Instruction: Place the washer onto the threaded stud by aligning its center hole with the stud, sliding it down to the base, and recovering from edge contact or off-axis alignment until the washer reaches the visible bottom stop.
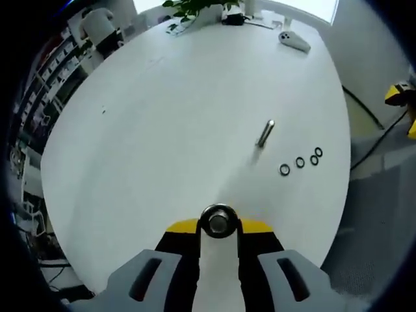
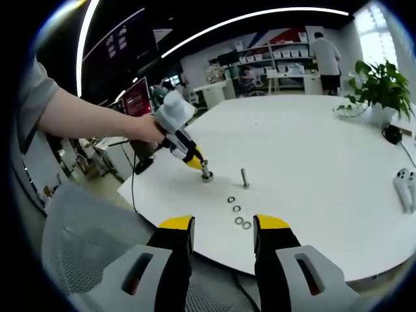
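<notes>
Left gripper view: left claw [image 1: 219, 224] is closing on a washer [image 1: 218, 220], with the upright stud [image 1: 265, 133] at one o'clock on the desk [image 1: 162, 130]. Right claw [image 2: 223, 229] is hanging open, empty.

An open-plan office or lab: a large white table [image 2: 312, 136], stocked shelves [image 2: 276, 55] at 12 o'clock, potted plant [image 2: 377, 81], wall screens [image 2: 120, 42].

No text, label, brand, number or sign can be read. The dark wall screens [image 2: 120, 42] in the right gripper view carry pale marks too small and blurred to make out.
</notes>
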The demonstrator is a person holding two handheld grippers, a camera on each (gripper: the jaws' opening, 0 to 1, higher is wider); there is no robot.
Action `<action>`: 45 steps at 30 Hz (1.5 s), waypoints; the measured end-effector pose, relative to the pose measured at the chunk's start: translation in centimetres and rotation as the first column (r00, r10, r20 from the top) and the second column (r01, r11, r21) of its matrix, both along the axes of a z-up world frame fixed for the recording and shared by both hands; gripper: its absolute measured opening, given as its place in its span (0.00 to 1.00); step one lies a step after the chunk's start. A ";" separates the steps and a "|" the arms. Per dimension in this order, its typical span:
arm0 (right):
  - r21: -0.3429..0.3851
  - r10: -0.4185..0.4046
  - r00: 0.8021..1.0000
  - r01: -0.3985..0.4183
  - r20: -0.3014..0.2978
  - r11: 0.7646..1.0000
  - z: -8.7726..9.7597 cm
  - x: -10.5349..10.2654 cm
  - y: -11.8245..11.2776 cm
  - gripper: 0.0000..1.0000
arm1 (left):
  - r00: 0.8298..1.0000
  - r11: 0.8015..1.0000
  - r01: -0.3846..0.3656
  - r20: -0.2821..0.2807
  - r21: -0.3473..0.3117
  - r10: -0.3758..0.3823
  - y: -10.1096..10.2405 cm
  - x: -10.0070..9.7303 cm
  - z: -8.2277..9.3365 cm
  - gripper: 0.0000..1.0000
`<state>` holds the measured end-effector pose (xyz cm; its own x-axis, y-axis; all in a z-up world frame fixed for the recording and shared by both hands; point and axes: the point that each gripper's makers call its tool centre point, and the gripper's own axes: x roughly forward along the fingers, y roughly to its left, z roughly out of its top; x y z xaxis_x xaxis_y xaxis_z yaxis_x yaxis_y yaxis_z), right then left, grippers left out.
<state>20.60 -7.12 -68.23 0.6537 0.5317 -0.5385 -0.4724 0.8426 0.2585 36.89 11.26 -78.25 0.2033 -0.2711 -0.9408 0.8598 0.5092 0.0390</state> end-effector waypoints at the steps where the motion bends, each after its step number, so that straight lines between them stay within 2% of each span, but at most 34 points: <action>1: 0.000 -0.001 1.000 0.001 0.000 1.000 0.0 0.0 0.0 0.38 | 1.000 1.000 -0.003 -0.005 0.003 0.003 0.0 -0.1 -0.2 0.19; 17: 0.006 -0.003 1.000 0.003 0.000 1.000 0.0 0.0 0.0 0.38 | 1.000 0.999 -0.002 -0.026 0.037 0.003 0.0 -0.1 -2.3 0.19; 25: 0.009 -0.008 1.000 0.008 0.003 1.000 0.1 0.0 -0.1 0.38 | 0.999 0.999 -0.030 -0.041 0.038 0.031 0.0 -0.4 -3.3 0.20; 27: 0.010 -0.010 1.000 0.010 0.004 1.000 0.1 0.0 -0.1 0.38 | 0.999 0.999 -0.042 -0.028 0.026 0.043 -0.1 -0.1 -3.2 0.20; 30: 0.011 -0.012 1.000 0.012 0.005 1.000 0.2 0.1 -0.1 0.38 | 0.998 0.999 -0.048 -0.040 0.021 0.049 -0.1 -0.2 -3.2 0.21; 32: 0.011 -0.012 1.000 0.012 0.006 1.000 0.2 0.0 -0.1 0.38 | 0.998 0.998 -0.060 -0.027 0.017 0.061 0.0 -0.1 -2.9 0.23; 35: 0.013 -0.012 1.000 0.012 0.008 1.000 0.2 0.1 -0.1 0.38 | 0.996 0.996 -0.084 0.025 -0.007 0.084 -0.1 0.7 -1.9 0.28; 38: 0.014 -0.010 1.000 0.010 0.009 1.000 0.3 0.1 -0.1 0.38 | 0.992 0.992 -0.120 0.032 -0.044 0.122 -0.1 0.8 -0.9 0.26; 45: 0.018 0.002 1.000 -0.002 0.011 1.000 0.3 0.1 0.2 0.38 | 0.980 0.980 -0.178 0.072 -0.083 0.184 1.2 0.1 1.7 0.26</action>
<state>20.65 -6.97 -67.89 0.6582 0.5424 -0.5221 -0.4770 0.8370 0.2682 36.99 12.42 -76.56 0.3284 -0.2932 -0.8979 0.7487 0.6603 0.0582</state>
